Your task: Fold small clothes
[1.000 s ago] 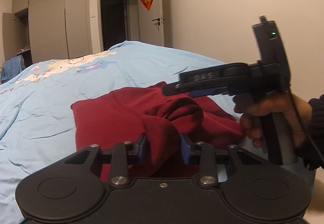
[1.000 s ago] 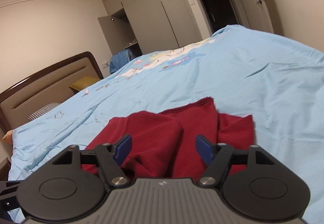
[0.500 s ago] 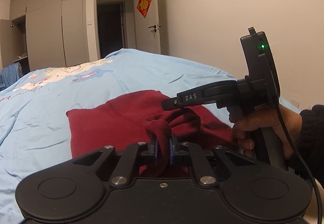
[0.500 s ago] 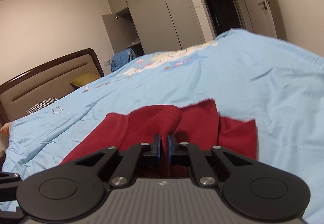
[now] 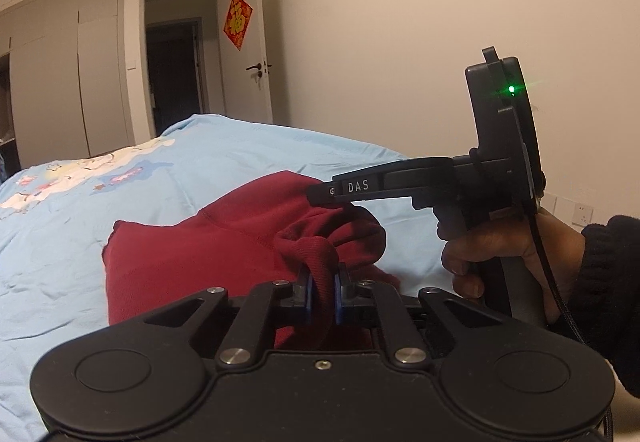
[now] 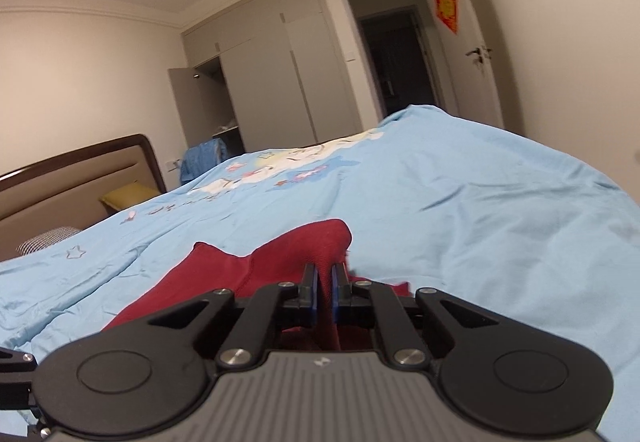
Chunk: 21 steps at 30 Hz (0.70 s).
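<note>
Your left gripper [image 5: 322,292] pinches bunched edge of red garment [image 5: 208,254]; right gripper [image 6: 325,292] pinches another fold; garment half-raised off blue bedspread [image 6: 460,210]; fold seemingly just begun; laying over, smoothing remain.

Cream walls [image 5: 400,22] fill the upper right of the left wrist view, with a white door [image 5: 245,78] carrying a red paper square [image 5: 237,21] beside a dark doorway [image 5: 174,74]. In the right wrist view, grey wardrobes [image 6: 264,82] stand at centre. A brown headboard [image 6: 76,178] sits at left above the pale blue quilt [image 6: 480,202].
</note>
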Motion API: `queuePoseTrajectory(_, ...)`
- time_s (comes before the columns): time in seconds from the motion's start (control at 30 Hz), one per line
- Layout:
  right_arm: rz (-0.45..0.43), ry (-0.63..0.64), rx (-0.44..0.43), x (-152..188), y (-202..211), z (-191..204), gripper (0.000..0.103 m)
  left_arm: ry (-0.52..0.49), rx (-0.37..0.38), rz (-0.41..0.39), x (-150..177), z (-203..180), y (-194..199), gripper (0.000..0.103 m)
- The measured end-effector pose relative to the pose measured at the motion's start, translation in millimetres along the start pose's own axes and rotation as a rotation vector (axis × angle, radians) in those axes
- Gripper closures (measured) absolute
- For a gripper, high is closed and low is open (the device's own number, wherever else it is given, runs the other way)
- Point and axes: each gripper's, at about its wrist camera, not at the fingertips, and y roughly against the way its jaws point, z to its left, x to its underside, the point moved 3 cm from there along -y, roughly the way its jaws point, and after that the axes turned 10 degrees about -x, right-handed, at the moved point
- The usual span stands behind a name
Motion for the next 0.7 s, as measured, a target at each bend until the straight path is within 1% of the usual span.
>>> queuePoseTrajectory(0.17,0.004,-0.051,0.041,10,7,-19,0.095,0.008,0.024,0.01,1,-10,-13,0.093)
queuePoseTrajectory(0.47,0.034,-0.092,0.073,25,7,-30,0.095,-0.006,0.045,0.049,0,-10,-38,0.093)
queuePoseTrajectory(0.7,0.056,-0.126,0.069,30,4,-34,0.094,0.02,0.044,0.077,1,0,-45,0.082)
